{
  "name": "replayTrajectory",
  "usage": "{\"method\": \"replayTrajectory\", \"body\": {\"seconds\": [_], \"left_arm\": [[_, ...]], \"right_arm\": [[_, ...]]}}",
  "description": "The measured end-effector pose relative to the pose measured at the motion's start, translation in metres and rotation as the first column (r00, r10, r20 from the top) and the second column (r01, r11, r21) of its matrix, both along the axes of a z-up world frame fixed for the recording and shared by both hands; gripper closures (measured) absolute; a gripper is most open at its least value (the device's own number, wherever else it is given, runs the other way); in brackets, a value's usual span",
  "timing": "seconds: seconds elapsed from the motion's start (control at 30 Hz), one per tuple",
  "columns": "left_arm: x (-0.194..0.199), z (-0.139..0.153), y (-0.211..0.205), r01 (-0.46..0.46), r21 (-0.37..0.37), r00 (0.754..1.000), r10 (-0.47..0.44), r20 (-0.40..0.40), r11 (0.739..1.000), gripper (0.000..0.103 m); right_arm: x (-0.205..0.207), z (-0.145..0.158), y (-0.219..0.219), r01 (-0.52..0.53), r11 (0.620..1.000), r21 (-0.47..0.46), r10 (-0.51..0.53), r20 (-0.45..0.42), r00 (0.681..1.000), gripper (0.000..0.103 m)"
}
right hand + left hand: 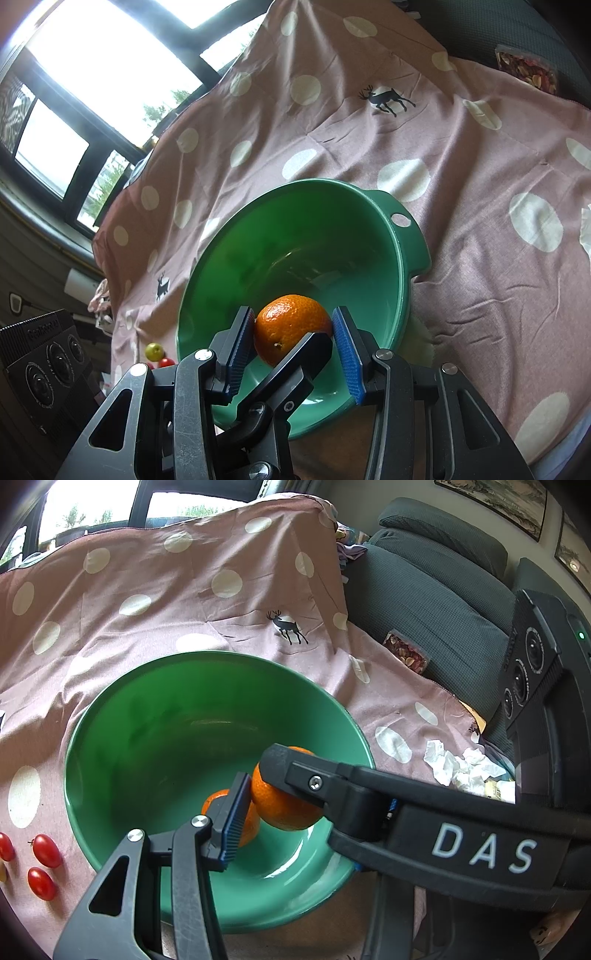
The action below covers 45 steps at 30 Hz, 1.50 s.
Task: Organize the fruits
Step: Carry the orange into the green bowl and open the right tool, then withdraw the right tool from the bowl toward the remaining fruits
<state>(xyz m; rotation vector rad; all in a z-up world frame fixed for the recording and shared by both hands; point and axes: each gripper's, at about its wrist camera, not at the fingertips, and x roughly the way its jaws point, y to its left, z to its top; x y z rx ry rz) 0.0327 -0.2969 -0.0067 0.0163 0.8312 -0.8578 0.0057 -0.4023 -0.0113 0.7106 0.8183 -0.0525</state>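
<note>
A pink dotted cloth (pixel 184 602) is spread over the surface, and a green bowl (pixel 147 738) is set on it. The right gripper (pixel 293 321) is closed narrowly on an orange (pixel 288 325), both blue pads (pixel 349 354) pressed to its sides, and the fruit is held over the bowl's inside near the rim at 5 o'clock in the left wrist view. Only one pad (pixel 232 812) of the left gripper (pixel 291 805) is seen, just beside the held fruit at its 9 o'clock; its opening cannot be told. A second orange (pixel 216 801) is lying in the bowl behind that pad. Crumpled tissue (pixel 458 768) is seen at the bowl's 3 o'clock, and cherry tomatoes (pixel 46 850) at its 8 o'clock, on the cloth
</note>
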Motion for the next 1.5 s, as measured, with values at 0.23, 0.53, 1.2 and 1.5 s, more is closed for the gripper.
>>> {"method": "replayTrajectory", "body": {"seconds": [0.23,0.53,1.2,1.5], "left_arm": [[-0.001,-0.001,-0.001,0.002,0.005,1.0,-0.002,0.001,1.0,0.058],[-0.002,-0.001,0.0,0.009,0.008,1.0,-0.009,0.004,1.0,0.058],[-0.025,0.031,0.088,-0.185,0.003,0.974,0.183,0.134,0.983,0.048],[-0.028,0.035,0.175,-0.38,0.047,0.919,0.371,0.135,0.924,0.038]], "right_arm": [[0.0,0.0,-0.001,0.0,1.0,-0.008,0.0,-0.003,1.0,0.057],[-0.001,0.0,-0.002,0.004,1.0,-0.02,-0.004,-0.009,1.0,0.057],[-0.015,0.029,0.012,0.071,0.987,-0.144,-0.052,0.129,0.99,0.043],[0.001,0.043,0.069,-0.02,0.972,-0.235,0.063,0.175,0.983,0.031]]}}
